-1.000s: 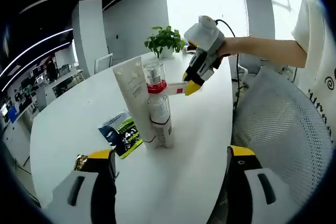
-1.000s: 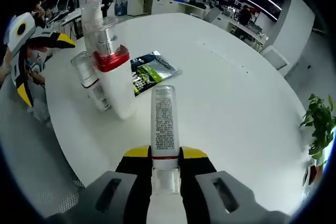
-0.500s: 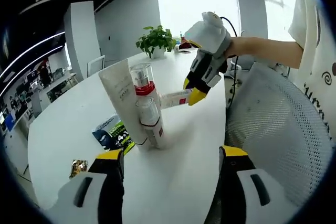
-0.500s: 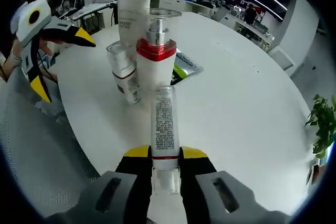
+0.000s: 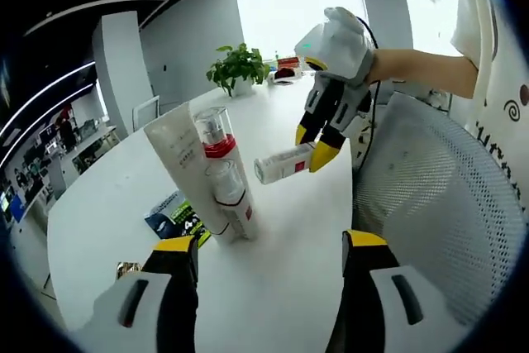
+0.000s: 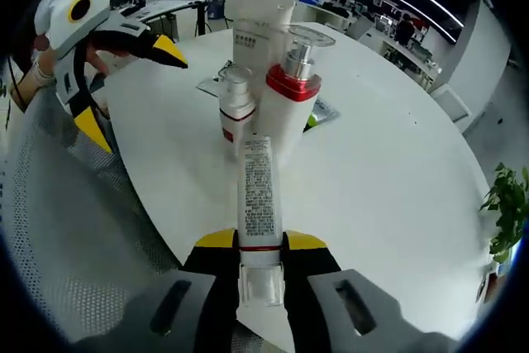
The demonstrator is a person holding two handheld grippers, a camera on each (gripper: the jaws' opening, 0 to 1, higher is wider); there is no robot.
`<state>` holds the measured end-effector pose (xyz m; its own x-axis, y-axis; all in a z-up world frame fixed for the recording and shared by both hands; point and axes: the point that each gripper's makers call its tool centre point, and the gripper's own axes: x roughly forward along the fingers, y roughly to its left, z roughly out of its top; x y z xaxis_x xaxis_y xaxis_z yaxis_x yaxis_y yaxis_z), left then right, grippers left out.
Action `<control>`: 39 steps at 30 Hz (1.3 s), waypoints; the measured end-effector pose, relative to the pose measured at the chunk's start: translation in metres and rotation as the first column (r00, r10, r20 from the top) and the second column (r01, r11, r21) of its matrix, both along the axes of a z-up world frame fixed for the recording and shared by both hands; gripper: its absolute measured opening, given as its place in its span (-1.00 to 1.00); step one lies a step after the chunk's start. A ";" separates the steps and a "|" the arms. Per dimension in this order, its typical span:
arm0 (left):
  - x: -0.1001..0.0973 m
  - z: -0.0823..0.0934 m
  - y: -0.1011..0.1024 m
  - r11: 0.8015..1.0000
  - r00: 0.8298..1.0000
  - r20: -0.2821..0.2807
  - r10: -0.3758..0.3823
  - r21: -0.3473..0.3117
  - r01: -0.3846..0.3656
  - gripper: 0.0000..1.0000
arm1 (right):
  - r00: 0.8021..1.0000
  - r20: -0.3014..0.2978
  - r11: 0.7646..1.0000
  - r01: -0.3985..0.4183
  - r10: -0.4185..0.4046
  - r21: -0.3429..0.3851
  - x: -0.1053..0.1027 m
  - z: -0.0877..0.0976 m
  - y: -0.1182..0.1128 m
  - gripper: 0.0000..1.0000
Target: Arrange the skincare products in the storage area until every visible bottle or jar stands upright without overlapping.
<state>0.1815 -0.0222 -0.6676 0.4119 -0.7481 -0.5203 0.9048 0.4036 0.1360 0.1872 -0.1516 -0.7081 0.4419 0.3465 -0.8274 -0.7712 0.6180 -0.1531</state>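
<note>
While the round white table (image 5: 99,204) carries the upright cluster, the right gripper (image 6: 260,241) holds the last piece off the surface: a small white bottle with a red band (image 6: 258,192), lying horizontal along the jaws, clamped near its capped end, printed body pointing at the cluster. In the left gripper view it hangs near the table edge, just beside the standing items. Cluster: tall white tube (image 5: 183,167), red-collared pump bottle (image 5: 216,142), smaller clear-capped bottle (image 5: 231,200), all upright and close together. Left gripper (image 5: 260,250) is wide, nothing between the jaws, hovering low by the near edge. Handling guess: the bottle looks light, rigid plastic, smooth, so it may slip or pivot; a mid-body grip would make standing it up easier than the current end grip. Glossy tabletop, so a narrow base could skid. A dark green packet (image 5: 178,217) lies flat behind the tube. Mesh chair back (image 5: 430,196) beside the table. Open office, potted plant (image 5: 238,68) at the far end.
</note>
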 end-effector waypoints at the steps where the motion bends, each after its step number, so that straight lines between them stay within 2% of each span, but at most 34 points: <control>1: 0.000 -0.001 0.000 1.000 1.000 -0.005 0.001 0.001 -0.001 0.32 | 1.000 0.000 1.000 -0.003 0.003 0.001 -0.002 0.000 0.002 -0.62; 7: -0.001 -0.001 -0.001 1.000 1.000 0.000 -0.006 0.006 0.006 0.22 | 0.995 -0.005 0.995 -0.101 0.101 0.011 -0.014 0.002 0.028 -0.62; 10: -0.003 -0.003 -0.002 1.000 1.000 -0.007 -0.014 0.013 0.014 0.14 | 0.990 -0.009 0.990 -0.139 0.139 0.002 -0.016 0.002 0.037 -0.62; 14: -0.002 -0.005 -0.002 1.000 1.000 0.002 -0.010 0.028 0.010 0.12 | 0.982 -0.009 0.982 -0.190 0.190 -0.008 -0.018 0.002 0.046 -0.62; 19: -0.003 -0.006 -0.003 0.998 0.999 0.035 -0.026 0.057 0.024 -0.05 | 0.962 -0.015 0.961 -0.274 0.274 -0.025 -0.022 0.001 0.066 -0.62; 22: -0.004 -0.007 -0.004 0.997 0.999 0.032 -0.027 0.066 0.025 -0.03 | 0.950 -0.010 0.949 -0.312 0.312 -0.039 -0.020 0.001 0.076 -0.62; 25: -0.001 -0.009 -0.001 0.996 0.998 0.053 -0.027 0.088 0.022 -0.11 | 0.940 0.000 0.939 -0.341 0.342 -0.042 -0.017 0.004 0.084 -0.62; 31: 0.000 -0.012 0.001 0.992 0.997 0.075 -0.032 0.122 0.022 -0.20 | 0.904 0.012 0.902 -0.425 0.427 -0.080 -0.016 0.005 0.098 -0.62; 39: -0.003 -0.020 0.000 0.982 0.994 0.088 -0.068 0.179 0.051 -0.29 | 0.841 0.028 0.834 -0.531 0.540 -0.152 -0.013 0.011 0.111 -0.62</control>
<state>0.1780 -0.0223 -0.6875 0.4220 -0.6727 -0.6078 0.9066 0.3113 0.2849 0.1745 -0.0404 -0.6973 0.2751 0.4344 -0.8577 -0.9603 0.0812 -0.2669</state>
